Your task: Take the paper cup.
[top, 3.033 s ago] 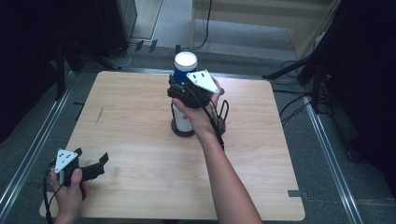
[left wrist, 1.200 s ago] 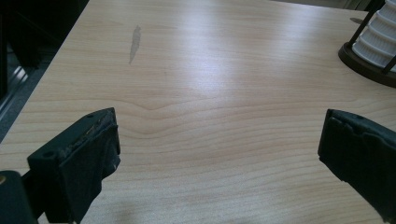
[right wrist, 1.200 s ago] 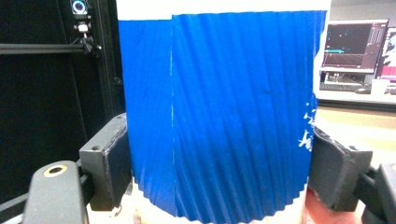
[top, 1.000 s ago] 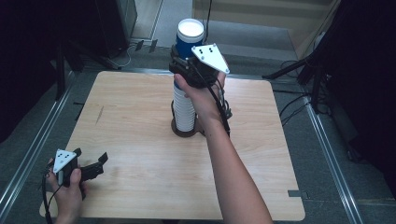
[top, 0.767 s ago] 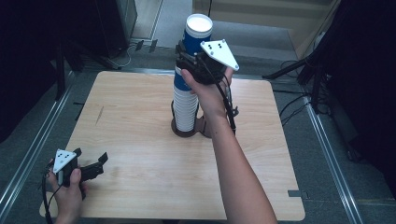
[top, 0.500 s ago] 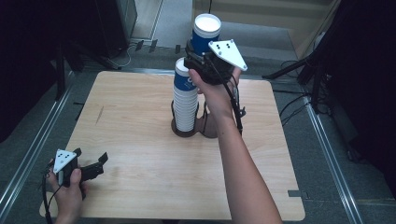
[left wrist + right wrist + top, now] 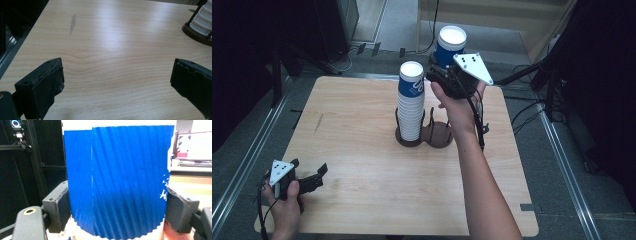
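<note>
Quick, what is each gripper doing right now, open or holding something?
Left gripper: open, holding nothing, low over the wooden table.
Right gripper: shut on a blue ribbed paper cup, held up in the air.

Black fingers (image 7: 42, 85), grey three-cornered plates, trailing black cables, bare forearms.

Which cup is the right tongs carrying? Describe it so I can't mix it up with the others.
Start at the dark two-ring holder mid-table, where the cup stack stands. Above and right of it, the right tongs grip one blue cup. It is the lone cup in the air, apart from the stack.
</note>
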A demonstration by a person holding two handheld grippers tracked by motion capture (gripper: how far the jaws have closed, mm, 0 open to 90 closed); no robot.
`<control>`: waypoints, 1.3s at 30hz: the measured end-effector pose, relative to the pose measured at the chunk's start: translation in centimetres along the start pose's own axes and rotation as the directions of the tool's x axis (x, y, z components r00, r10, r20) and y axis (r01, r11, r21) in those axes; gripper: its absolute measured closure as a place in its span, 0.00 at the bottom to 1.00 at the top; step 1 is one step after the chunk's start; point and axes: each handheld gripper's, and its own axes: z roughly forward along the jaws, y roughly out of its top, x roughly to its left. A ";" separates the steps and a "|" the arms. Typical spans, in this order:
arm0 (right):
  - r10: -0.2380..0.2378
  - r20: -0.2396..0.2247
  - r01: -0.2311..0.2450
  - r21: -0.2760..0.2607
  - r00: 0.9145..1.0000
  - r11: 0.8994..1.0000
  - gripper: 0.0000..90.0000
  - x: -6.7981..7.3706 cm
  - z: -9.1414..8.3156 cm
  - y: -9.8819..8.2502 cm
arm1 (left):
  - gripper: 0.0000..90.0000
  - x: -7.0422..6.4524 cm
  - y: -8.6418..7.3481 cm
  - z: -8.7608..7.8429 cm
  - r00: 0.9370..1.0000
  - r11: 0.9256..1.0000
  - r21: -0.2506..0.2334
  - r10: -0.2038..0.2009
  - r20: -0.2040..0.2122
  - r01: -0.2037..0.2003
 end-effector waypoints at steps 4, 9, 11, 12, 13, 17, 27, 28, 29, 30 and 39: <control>-0.002 0.003 0.002 0.010 1.000 1.000 0.22 -0.4 -0.4 -0.5 | 0.00 0.0 0.0 0.0 1.000 1.000 0.000 0.001 0.000 -0.001; 0.002 0.020 -0.003 0.039 1.000 0.999 0.22 -1.3 -1.1 -1.6 | 0.00 0.0 0.0 0.0 1.000 1.000 0.000 0.000 0.000 0.000; 0.003 0.026 -0.004 0.045 1.000 0.999 0.22 -1.6 -1.4 -2.0 | 0.00 0.0 0.0 0.0 1.000 1.000 0.000 0.000 0.001 0.000; 0.003 0.026 -0.004 0.045 1.000 0.999 0.22 -1.6 -1.4 -2.0 | 0.00 0.0 0.0 0.0 1.000 1.000 0.000 0.000 0.001 0.000; 0.000 0.028 -0.001 0.053 1.000 0.999 0.22 -1.8 -1.7 -2.4 | 0.00 0.0 0.0 0.0 1.000 1.000 0.000 0.000 0.001 0.000; -0.022 0.035 0.020 0.064 0.999 0.998 0.22 -2.2 -2.4 -3.2 | 0.00 0.0 0.0 0.0 1.000 1.000 0.000 -0.002 0.001 0.002; -0.009 0.042 0.006 0.083 0.999 0.997 0.22 -3.7 -4.2 -5.5 | 0.00 0.0 0.0 0.0 1.000 1.000 0.002 -0.003 -0.003 0.003; -0.010 0.035 0.007 0.081 0.999 0.997 0.22 -3.7 -4.4 -5.7 | 0.00 0.0 0.0 -0.1 1.000 1.000 0.001 -0.002 -0.004 0.002; -0.014 0.032 0.012 0.081 0.999 0.997 0.22 -3.7 -4.7 -6.0 | 0.00 0.0 0.0 -0.1 1.000 1.000 0.001 -0.002 -0.004 0.002; -0.014 0.032 0.012 0.081 0.999 0.997 0.22 -3.7 -4.7 -6.0 | 0.00 0.0 0.0 -0.1 1.000 1.000 0.001 -0.002 -0.004 0.002; -0.013 0.029 0.011 0.090 0.999 0.996 0.22 -3.7 -6.8 -8.6 | 0.00 0.1 0.0 -0.1 1.000 1.000 0.000 -0.010 -0.004 0.010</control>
